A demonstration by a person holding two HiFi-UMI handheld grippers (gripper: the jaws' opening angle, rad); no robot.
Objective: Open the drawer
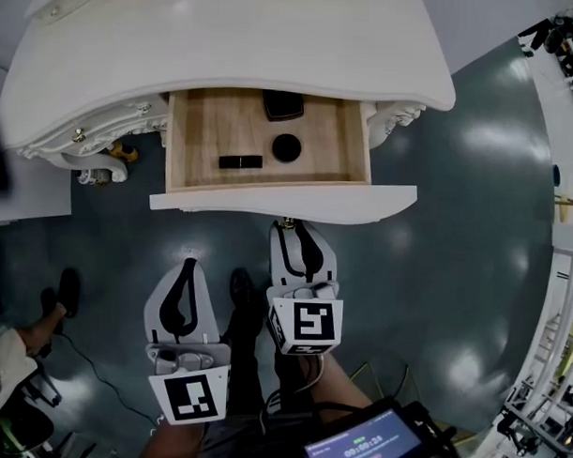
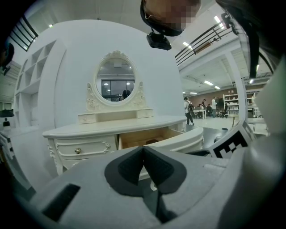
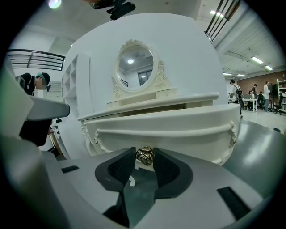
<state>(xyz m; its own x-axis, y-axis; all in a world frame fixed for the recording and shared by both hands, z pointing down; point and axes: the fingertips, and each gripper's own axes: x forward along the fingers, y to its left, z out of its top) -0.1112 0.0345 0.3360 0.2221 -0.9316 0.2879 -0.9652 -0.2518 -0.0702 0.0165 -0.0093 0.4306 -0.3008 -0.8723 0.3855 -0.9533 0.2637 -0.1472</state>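
Note:
The white dressing table (image 1: 227, 43) has its middle drawer (image 1: 283, 200) pulled out, so the wooden inside shows. Inside lie a black case (image 1: 283, 106), a round black lid (image 1: 286, 147) and a short black bar (image 1: 240, 162). My right gripper (image 1: 288, 225) reaches the curved drawer front. In the right gripper view its two pads press on either side of the brass knob (image 3: 145, 155). My left gripper (image 1: 190, 263) hangs back to the left of the drawer, shut with nothing in it; its pads (image 2: 134, 163) meet at the tips in the left gripper view.
An oval mirror (image 2: 115, 82) stands on the table top. A closed side drawer with a brass knob (image 2: 77, 150) sits left of the open one. A seated person's shoe (image 1: 67, 289) and a cable lie on the grey floor at left. White racks (image 1: 557, 280) line the right side.

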